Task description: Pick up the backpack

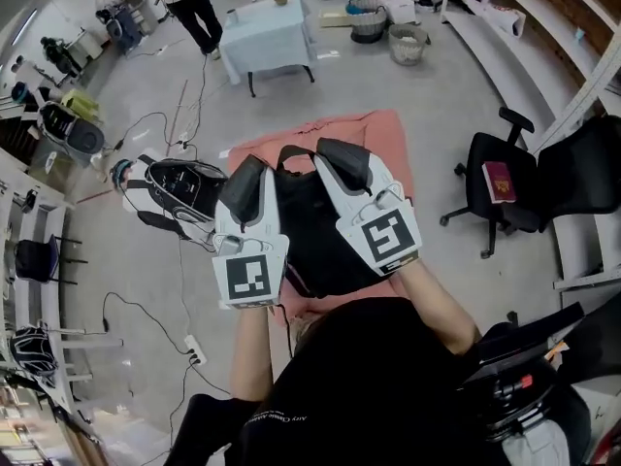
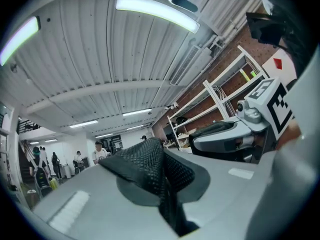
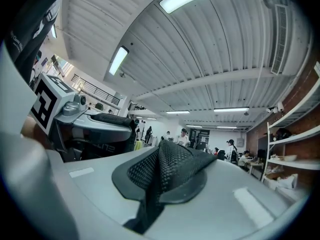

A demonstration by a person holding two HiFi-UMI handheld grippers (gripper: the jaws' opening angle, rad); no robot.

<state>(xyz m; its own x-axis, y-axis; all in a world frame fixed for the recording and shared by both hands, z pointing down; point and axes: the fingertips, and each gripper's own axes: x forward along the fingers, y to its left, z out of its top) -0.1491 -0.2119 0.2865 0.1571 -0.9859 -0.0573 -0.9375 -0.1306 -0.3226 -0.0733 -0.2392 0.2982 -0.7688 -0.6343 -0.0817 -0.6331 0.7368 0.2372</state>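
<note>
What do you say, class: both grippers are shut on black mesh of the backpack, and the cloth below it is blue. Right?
The cloth is pink, not blue, as the head view shows. The left gripper and right gripper are shut on black mesh of the backpack.

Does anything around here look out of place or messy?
A second backpack lies on the floor left of the pink cloth, among loose cables where feet could catch it. The held backpack itself looks fine.
</note>
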